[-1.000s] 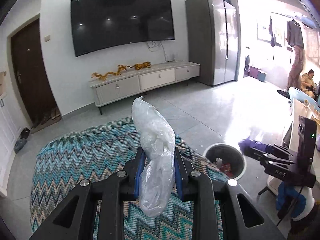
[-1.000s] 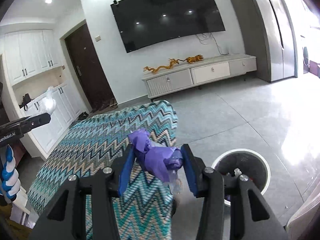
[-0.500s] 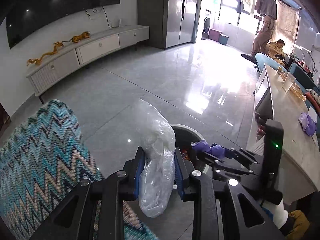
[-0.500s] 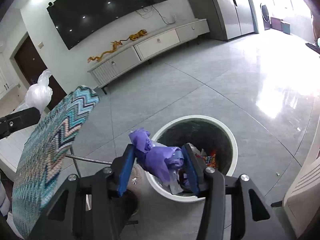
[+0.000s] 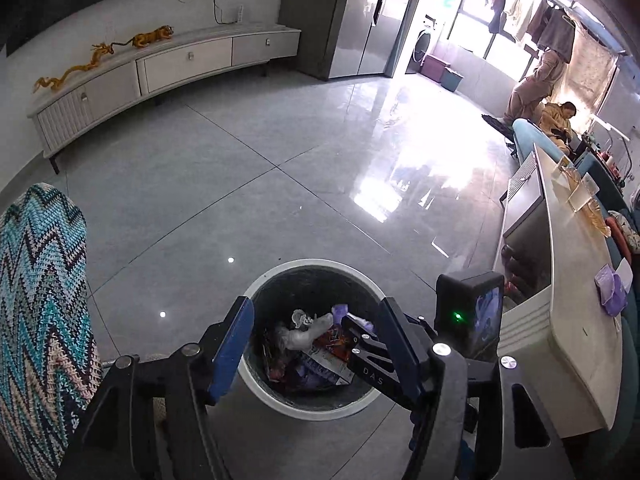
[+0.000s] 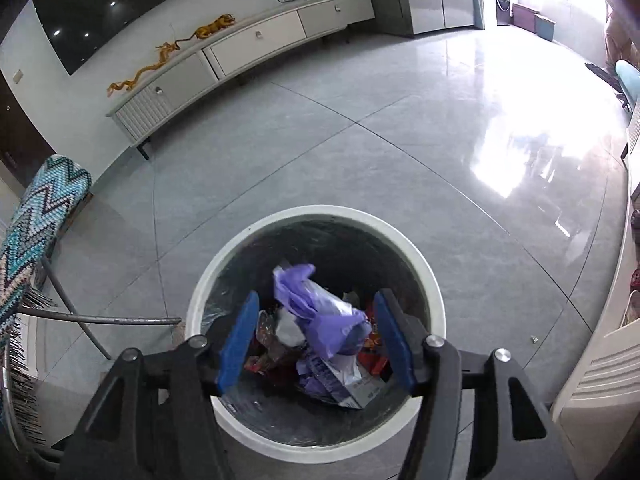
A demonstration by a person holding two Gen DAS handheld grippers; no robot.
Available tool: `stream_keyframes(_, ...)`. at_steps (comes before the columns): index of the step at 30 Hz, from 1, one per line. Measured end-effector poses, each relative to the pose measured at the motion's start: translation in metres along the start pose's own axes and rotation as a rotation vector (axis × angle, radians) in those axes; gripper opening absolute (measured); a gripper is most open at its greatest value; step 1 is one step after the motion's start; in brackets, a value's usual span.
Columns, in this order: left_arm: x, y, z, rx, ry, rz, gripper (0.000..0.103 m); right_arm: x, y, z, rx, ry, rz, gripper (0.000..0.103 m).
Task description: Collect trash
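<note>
Left gripper: jaws spread apart with nothing between them; they have just been opening.
Clear plastic bag: lying in the trash bin below and ahead of the left jaws, on top of the wrappers — half a second ago it stood pinched upright between those jaws.
Right gripper: jaws parted, blue pads clear of the trash; they too have just been opening.
Purple bag: between the right jaws' tips as seen, but touching neither pad, over the heap in the bin — earlier it was clamped between them.
Trash bin: straight under both pairs of jaws, white rim, dark liner; a second ago it sat off to the right, beyond the tips.
Right gripper in the left view: just right of the left jaws, over the bin's right rim.
Zigzag cloth: left of both jaws.
</note>
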State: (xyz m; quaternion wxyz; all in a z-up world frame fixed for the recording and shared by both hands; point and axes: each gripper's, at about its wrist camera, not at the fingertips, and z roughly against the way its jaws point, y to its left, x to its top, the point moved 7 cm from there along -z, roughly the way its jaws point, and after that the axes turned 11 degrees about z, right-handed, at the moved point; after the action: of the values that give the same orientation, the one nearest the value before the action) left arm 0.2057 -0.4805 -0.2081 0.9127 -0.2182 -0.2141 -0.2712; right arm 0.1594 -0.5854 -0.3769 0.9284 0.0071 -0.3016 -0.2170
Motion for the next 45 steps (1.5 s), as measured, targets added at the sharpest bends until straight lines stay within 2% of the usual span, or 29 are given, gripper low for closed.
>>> stream_keyframes(4,-0.001,0.007,0.011,0.004,-0.015,0.005,0.063,-0.009,-0.004,0.002,-0.002,0.006,-0.017,0.071)
stream_keyframes(6,0.000,0.009,0.024,0.007,-0.039,0.009,0.063,-0.011,-0.004,0.007,-0.013,0.005,-0.020,0.073)
stream_keyframes(9,0.000,0.015,0.051,0.037,-0.103,-0.004,0.069,-0.007,-0.002,0.024,-0.031,-0.013,-0.026,0.074)
stream_keyframes(12,0.003,0.028,0.084,0.093,-0.179,-0.003,0.073,0.010,0.017,0.054,-0.055,-0.056,0.011,0.074)
stream_keyframes(14,0.002,0.043,0.109,0.128,-0.231,0.009,0.079,0.023,0.037,0.080,-0.064,-0.102,0.043,0.077)
stream_keyframes(16,0.000,0.060,0.138,0.172,-0.293,0.021,0.080,0.037,0.061,0.111,-0.059,-0.160,0.068,0.081)
stream_keyframes(22,-0.024,0.119,0.221,0.329,-0.430,0.065,0.084,0.062,0.141,0.191,-0.012,-0.302,0.171,0.085)
stream_keyframes(29,-0.063,0.186,0.322,0.468,-0.571,0.168,0.087,0.057,0.248,0.258,0.079,-0.423,0.310,0.087)
stream_keyframes(34,-0.092,0.219,0.384,0.567,-0.673,0.208,0.097,0.040,0.309,0.294,0.101,-0.493,0.403,0.090)
stream_keyframes(38,-0.116,0.239,0.413,0.591,-0.734,0.252,0.103,0.029,0.337,0.318,0.091,-0.549,0.441,0.096)
stream_keyframes(45,-0.145,0.266,0.434,0.588,-0.769,0.359,0.103,0.015,0.363,0.335,0.066,-0.590,0.469,0.098)
